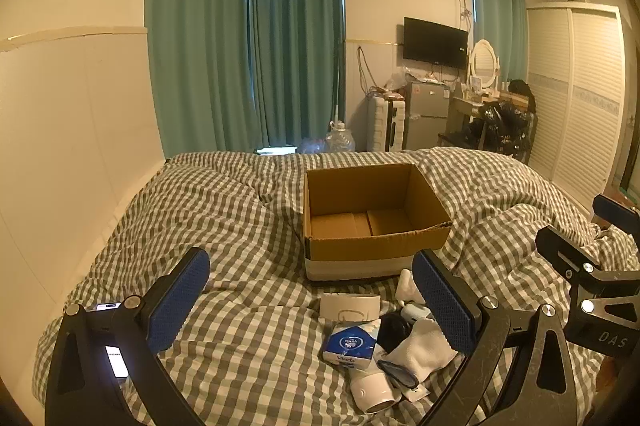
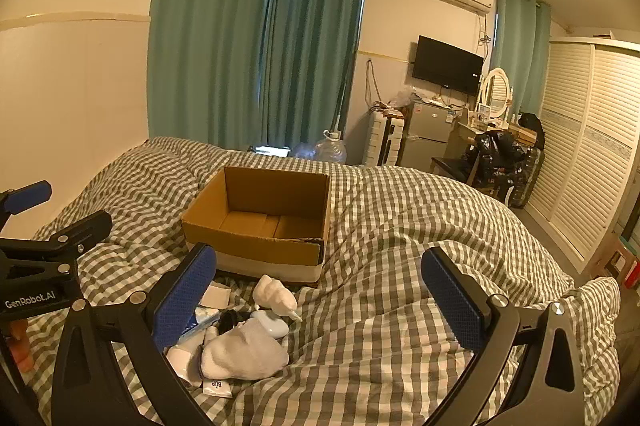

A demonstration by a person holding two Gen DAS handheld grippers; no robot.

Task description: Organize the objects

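An open, empty cardboard box (image 1: 376, 222) sits on the checked bed; it also shows in the right wrist view (image 2: 260, 222). In front of it lies a pile of small items: a blue-and-white tissue pack (image 1: 350, 344), a white card (image 1: 350, 307), a black object (image 1: 394, 330), a white cloth (image 1: 424, 350) and a white tube (image 1: 372, 392). The right wrist view shows the white cloth (image 2: 244, 354), a white figurine (image 2: 276, 296) and a pale blue oval (image 2: 272, 322). My left gripper (image 1: 316, 300) is open above the pile. My right gripper (image 2: 320, 300) is open to the pile's right.
The checked duvet (image 2: 400, 226) covers the whole bed. A lit phone (image 1: 116, 358) lies at the bed's left edge. A wall runs along the left. Beyond the bed are teal curtains (image 1: 280, 46), a water jug (image 1: 340, 140), a small fridge (image 1: 426, 114), a cluttered desk and a white wardrobe (image 1: 576, 98).
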